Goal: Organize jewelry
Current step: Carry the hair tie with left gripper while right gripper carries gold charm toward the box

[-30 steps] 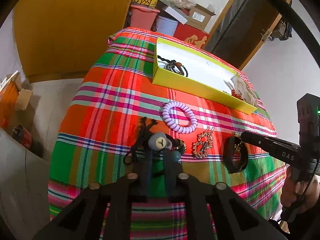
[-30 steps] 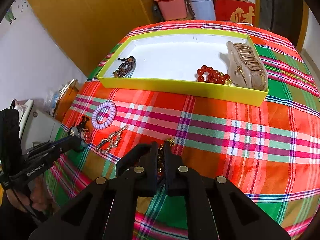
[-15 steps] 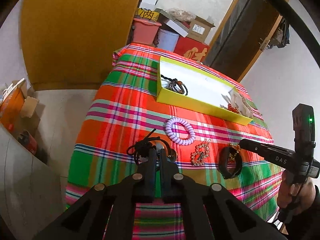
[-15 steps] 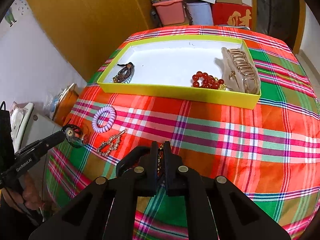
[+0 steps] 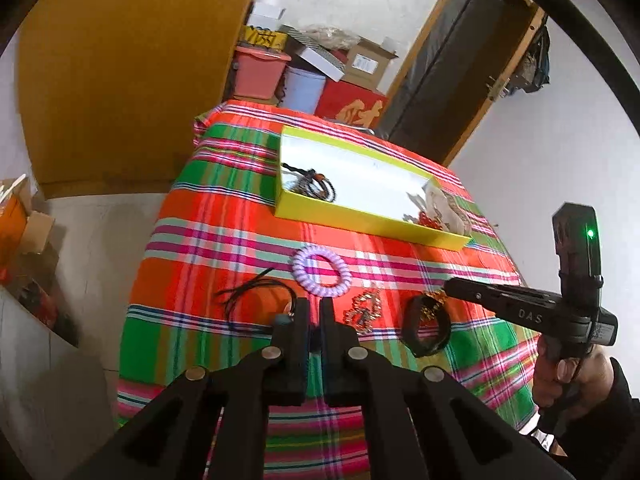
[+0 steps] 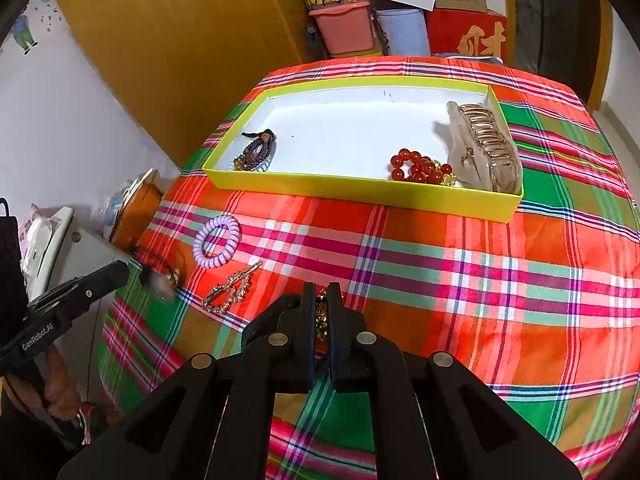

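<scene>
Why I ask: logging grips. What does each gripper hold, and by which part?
Left gripper pinches the cord necklace near its pendant. Right gripper clamps the black bracelet at its gold charm.

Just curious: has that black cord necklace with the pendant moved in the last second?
Yes. The black cord necklace has lifted off the tablecloth, pinched by the left gripper, beside the purple coil.

My black right gripper [image 5: 454,289] reads "DAS" in pale letters. My black left gripper [image 6: 124,270] reads "GenRobot.AI". Red cardboard box [image 6: 468,36]: gold character "财".
</scene>
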### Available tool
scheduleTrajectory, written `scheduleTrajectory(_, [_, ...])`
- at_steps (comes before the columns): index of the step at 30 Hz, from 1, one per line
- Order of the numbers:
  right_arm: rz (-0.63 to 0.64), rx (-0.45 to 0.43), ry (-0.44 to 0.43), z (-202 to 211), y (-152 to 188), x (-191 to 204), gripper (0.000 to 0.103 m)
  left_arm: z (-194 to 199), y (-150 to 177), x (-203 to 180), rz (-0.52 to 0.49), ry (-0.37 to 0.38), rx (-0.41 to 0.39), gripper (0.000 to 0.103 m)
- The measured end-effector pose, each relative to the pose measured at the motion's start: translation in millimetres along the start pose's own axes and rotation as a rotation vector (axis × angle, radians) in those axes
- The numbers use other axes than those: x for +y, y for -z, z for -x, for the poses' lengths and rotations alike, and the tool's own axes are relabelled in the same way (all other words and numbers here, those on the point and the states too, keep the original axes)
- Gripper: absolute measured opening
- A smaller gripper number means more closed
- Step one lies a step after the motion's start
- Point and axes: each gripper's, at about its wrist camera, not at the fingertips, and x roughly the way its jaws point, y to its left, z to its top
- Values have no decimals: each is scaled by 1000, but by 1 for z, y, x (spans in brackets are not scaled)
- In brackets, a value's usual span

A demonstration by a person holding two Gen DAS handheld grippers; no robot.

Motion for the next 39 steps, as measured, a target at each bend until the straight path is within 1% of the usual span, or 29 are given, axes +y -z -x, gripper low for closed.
scheduleTrajectory(3, [-3, 1, 0, 0, 0, -1, 4, -2, 0, 6, 1, -14, 12, 3])
scheduleTrajectory(4, [-4, 1, -1, 0, 1, -1, 4, -4, 0, 7, 2, -15, 23, 6])
scheduleTrajectory(5, [-4, 1, -2, 0, 1, -1, 4, -7, 2, 9, 3, -16, 37, 15])
scheduleTrajectory(6, [-4, 2, -2, 0, 1, -1, 4, -10, 4, 10, 2, -18, 49, 22])
scheduleTrajectory(7, [-4, 3, -2, -1, 1, -1, 4, -14, 5, 10, 0, -12, 59, 33])
scheduleTrajectory(8, [-4, 5, -2, -1, 2, -1, 4, -17, 7, 8, -5, 6, 71, 39])
scheduleTrajectory(11, [-4, 10, -5, -2, 2, -1, 4, -26, 12, 0, -30, 40, 94, 40])
scheduleTrajectory(12, [-3, 11, -5, -2, 3, -1, 4, -29, 14, -4, -43, 56, 105, 42])
scheduleTrajectory(13, [-3, 11, -4, -2, 3, -2, 4, -33, 16, -7, -52, 65, 114, 48])
scheduleTrajectory(14, [-5, 11, -3, -2, 3, -2, 4, -36, 19, -9, -61, 66, 125, 51])
scheduleTrajectory(16, [-9, 9, 2, -2, 3, -4, 4, -44, 24, -14, -79, 58, 148, 51])
scheduleTrajectory(18, [-15, 6, 3, -1, 3, -6, 4, -48, 27, -18, -87, 47, 151, 51])
scheduleTrajectory(19, [-18, 4, 4, -1, 3, -7, 4, -49, 29, -22, -102, 33, 141, 51])
scheduleTrajectory(20, [-21, 3, 5, 0, 2, -8, 4, -49, 30, -25, -117, 18, 137, 48])
scheduleTrajectory(21, [-23, 2, 5, 0, 2, -9, 4, -50, 31, -26, -125, 7, 137, 41])
scheduleTrajectory(22, [-25, 2, 5, 0, 2, -10, 4, -51, 31, -27, -128, -11, 134, 30])
scheduleTrajectory(27, [-36, -12, 8, 5, 0, -13, 4, -49, 30, -25, -116, -20, 119, 26])
scheduleTrajectory(28, [-36, -17, 6, 7, -1, -13, 4, -47, 29, -25, -113, -26, 111, 24])
scheduleTrajectory(29, [-34, -23, 5, 10, -2, -12, 4, -45, 27, -24, -110, -29, 103, 14])
scheduleTrajectory(31, [-28, -37, 0, 17, -4, -10, 4, -40, 21, -23, -95, -24, 87, 2])
scheduleTrajectory(39, [-2, -104, -15, 45, -15, 1, 4, -21, 6, -27, -79, -16, 33, 1])
